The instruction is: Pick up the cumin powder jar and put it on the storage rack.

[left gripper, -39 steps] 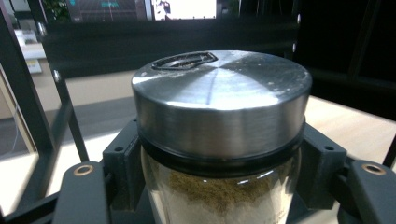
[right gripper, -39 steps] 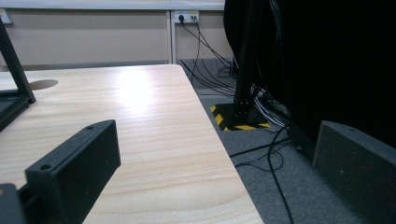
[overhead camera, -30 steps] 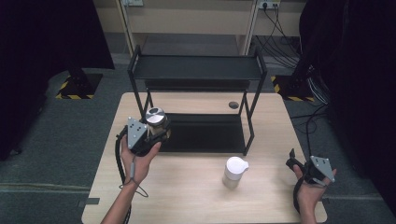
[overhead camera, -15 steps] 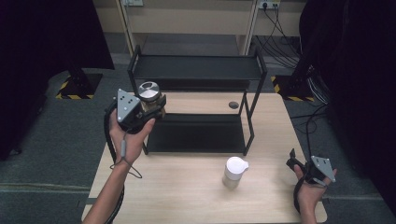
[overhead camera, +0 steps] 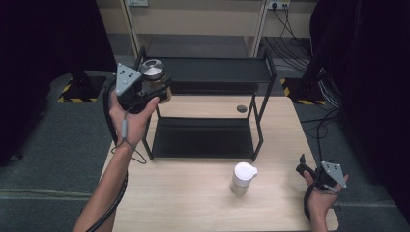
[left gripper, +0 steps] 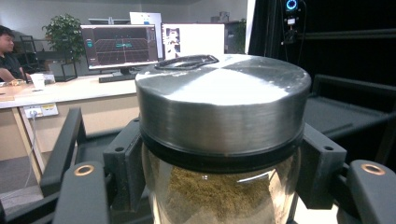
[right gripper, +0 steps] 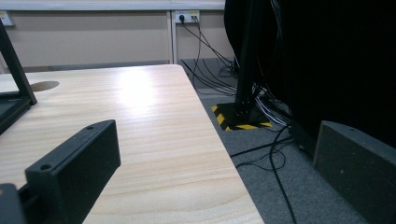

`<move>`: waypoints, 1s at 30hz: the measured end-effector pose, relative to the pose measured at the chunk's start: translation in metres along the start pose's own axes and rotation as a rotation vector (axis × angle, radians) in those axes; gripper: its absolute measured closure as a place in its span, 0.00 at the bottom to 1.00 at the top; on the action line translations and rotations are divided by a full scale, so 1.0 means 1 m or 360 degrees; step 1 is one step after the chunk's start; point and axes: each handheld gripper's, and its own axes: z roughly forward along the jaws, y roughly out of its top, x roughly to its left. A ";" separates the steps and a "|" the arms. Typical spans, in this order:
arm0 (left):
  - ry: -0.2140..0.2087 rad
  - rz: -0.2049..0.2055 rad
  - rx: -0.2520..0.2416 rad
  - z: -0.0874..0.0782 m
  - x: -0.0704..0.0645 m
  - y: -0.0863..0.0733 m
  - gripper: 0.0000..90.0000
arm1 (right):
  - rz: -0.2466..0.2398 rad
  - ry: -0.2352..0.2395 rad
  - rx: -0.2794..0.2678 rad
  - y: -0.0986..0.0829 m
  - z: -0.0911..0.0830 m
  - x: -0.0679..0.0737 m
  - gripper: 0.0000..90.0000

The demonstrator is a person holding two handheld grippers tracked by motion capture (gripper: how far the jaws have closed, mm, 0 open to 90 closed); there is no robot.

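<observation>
High view, landmark: the black two-tier rack (overhead camera: 208, 116) is taken as the reference; it stands on the far half of the wooden table (overhead camera: 193, 193).
High view, left gripper: the left gripper (overhead camera: 152, 89) is held raised at the rack's upper left corner, level with the top shelf, its grey three-cornered plate turned upward.
High view, jar: a glass jar (overhead camera: 154, 77) with a metal lid is seen clamped in the left gripper, just beside the left end of the rack's top shelf and off the table.
High view, white container: a white lidded container (overhead camera: 241, 178) stands upright on the table in front of the rack, near its right front leg.
High view, right gripper: the right gripper (overhead camera: 309, 171) is held low at the table's near right corner, well apart from the rack; its jaw state cannot be told here.
Left gripper view, grip: the jaws are closed on the jar (left gripper: 222, 154) from both sides, below the brushed metal lid (left gripper: 224, 102); brownish granular contents are shown through the glass, which the high view does not resolve.
Left gripper view, background: monitors on a desk and a plant are seen beyond the rack, with a person at the far left.
Left gripper view, writing: none can be read on jar or lid.
Right gripper view, jaws: the two jaws stand wide apart with nothing between them, over the table's right edge.
Right gripper view, surroundings: a rack leg, cables on the grey floor and a yellow-black striped base are shown to the rack's right.
Right gripper view, writing: none is legible.
</observation>
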 end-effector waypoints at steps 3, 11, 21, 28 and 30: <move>0.0002 -0.0013 -0.0010 0.005 0.001 0.011 0.34 | 0.0003 0.0000 -0.0001 0.000 0.000 0.000 0.01; 0.0043 0.0003 -0.0020 0.027 0.002 0.037 0.34 | -0.0008 0.0001 -0.0003 0.000 0.000 0.000 0.01; 0.0172 0.0075 0.0027 0.073 0.009 0.048 0.34 | -0.0010 0.0005 -0.0005 -0.001 0.000 -0.001 0.01; 0.0207 0.0073 0.0087 0.092 0.009 0.038 0.34 | -0.0016 0.0006 -0.0006 -0.001 0.000 0.000 0.01; 0.0217 0.0073 0.0115 0.098 0.010 0.034 0.34 | -0.0014 0.0007 -0.0006 -0.001 0.000 -0.001 0.01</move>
